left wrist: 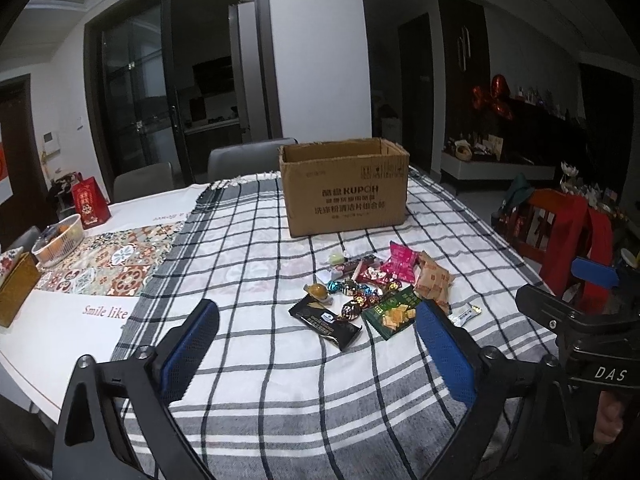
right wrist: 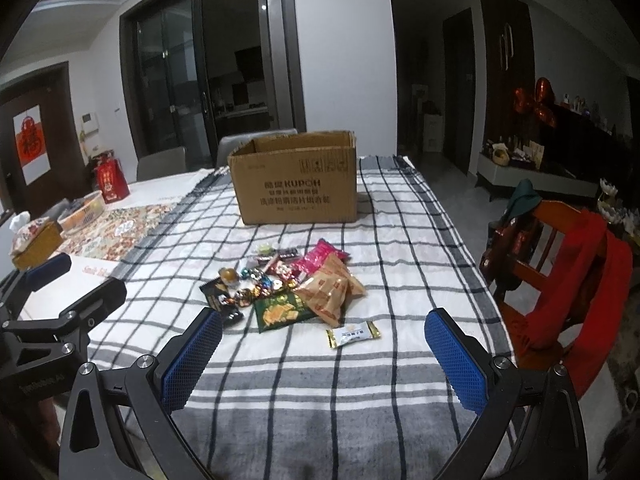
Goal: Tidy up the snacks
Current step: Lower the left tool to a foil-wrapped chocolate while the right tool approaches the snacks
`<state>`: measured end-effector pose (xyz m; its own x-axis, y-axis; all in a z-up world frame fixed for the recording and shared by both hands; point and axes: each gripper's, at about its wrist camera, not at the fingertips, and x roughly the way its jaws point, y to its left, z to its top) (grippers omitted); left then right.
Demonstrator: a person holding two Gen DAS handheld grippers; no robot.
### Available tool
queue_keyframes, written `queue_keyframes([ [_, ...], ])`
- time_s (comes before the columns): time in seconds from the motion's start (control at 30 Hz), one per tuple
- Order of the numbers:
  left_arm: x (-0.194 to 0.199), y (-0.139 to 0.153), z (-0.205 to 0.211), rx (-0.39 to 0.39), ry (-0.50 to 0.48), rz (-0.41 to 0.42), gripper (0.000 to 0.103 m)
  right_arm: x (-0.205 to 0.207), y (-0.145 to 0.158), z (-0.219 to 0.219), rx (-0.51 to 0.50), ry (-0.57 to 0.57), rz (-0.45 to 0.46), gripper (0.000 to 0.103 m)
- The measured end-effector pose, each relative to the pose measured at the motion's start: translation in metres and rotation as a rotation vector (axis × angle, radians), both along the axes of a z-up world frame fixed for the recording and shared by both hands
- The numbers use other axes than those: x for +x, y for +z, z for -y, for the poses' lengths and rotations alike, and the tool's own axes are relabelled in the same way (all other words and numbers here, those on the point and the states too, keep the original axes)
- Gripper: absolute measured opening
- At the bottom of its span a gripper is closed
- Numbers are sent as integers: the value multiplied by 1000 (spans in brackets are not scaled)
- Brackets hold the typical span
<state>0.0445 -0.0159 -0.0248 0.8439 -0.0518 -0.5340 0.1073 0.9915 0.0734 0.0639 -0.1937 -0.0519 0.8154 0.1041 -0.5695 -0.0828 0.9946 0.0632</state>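
Looking along my claws: I see both sets of blue pads spread over the checked cloth (right wrist: pixel 320 392) that covers the worktop (left wrist: pixel 48 364).
Left claw (left wrist: pixel 318 328): my jaws stand wide apart with nothing between the pads; they hang above the cloth, short of the snacks.
Right claw (right wrist: pixel 322 334): my jaws are spread wide too, empty, above bare cloth; its black frame also shows at the right edge of the left wrist view.
Nearest snack: a small white sachet with gold ends (right wrist: pixel 353 333) lies alone on the cloth, just in front of the main heap, between my right pads as that camera sees it.
Snack heap (left wrist: pixel 372 292): I see a black packet (left wrist: pixel 326 322) and a green cracker packet (left wrist: pixel 394 312) at the near edge, foil-wrapped sweets (left wrist: pixel 356 294) in the middle, tan packets (left wrist: pixel 434 280) to the right, a pink packet (left wrist: pixel 400 260) behind. All lie loose on the cloth, touching or overlapping.
Cardboard box (left wrist: pixel 344 188): I see it upright beyond the heap, top open, well apart from the snacks; its inside is hidden from me.
Left side of worktop: a patterned runner (left wrist: pixel 108 264), a tissue box (left wrist: pixel 16 288), a white basket (left wrist: pixel 60 240) and a red gift bag (left wrist: pixel 90 202).
Far side: grey chairs (left wrist: pixel 248 156) stand behind the worktop; a wooden chair draped in red cloth (right wrist: pixel 568 280) is off to the right.
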Motion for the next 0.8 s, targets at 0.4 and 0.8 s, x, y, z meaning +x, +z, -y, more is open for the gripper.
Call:
queue_keyframes([
  [0.4,50,-43,5,17,-64,-82,80,42,-41,-1,-55,-21,-63,95],
  [0.8,106,-89,17,11,-129,-185,65,82,-86,4,-24,-36,-198,81],
])
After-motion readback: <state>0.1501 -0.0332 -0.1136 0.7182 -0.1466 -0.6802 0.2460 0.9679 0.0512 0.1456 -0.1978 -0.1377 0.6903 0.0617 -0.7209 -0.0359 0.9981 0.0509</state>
